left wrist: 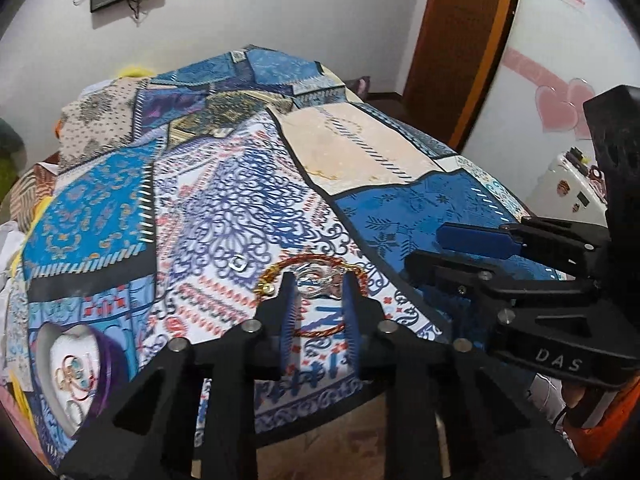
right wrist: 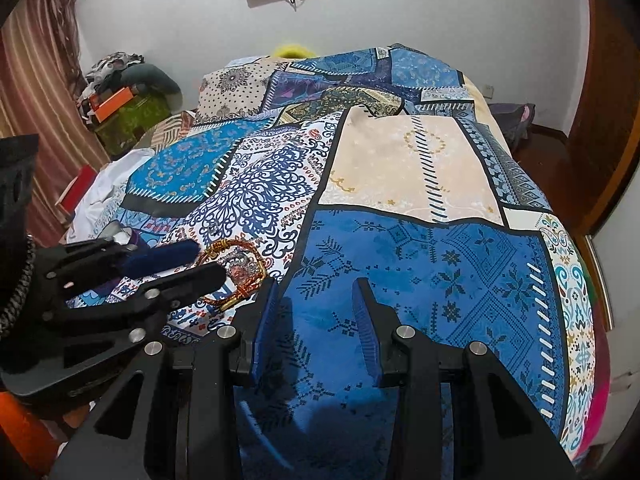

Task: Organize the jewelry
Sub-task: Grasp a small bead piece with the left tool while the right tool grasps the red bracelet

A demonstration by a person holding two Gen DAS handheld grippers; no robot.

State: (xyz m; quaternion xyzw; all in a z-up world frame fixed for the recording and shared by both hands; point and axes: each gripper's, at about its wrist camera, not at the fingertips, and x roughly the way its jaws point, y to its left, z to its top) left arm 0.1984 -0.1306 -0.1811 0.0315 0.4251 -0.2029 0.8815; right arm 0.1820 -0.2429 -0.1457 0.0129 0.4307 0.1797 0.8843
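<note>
A red-gold twisted bangle [left wrist: 280,270] lies on the patterned bedspread with a clear-and-silver bracelet [left wrist: 316,280] inside its ring. A small silver ring [left wrist: 239,263] lies just left of them. My left gripper [left wrist: 318,284] is open, its fingertips straddling the bracelet. A heart-shaped white jewelry box [left wrist: 66,364] holding several rings sits at lower left. My right gripper [right wrist: 316,286] is open and empty over the blue patch; the bangle [right wrist: 232,272] is to its left, beside my left gripper [right wrist: 196,260]. The right gripper [left wrist: 436,248] also shows in the left wrist view.
The bedspread [right wrist: 420,168] covers a bed that slopes away on all sides. A wooden door [left wrist: 456,40] stands at right. Clutter and a green box [right wrist: 132,116] sit by the curtain at left. The bed's near edge [left wrist: 320,412] is just below the left gripper.
</note>
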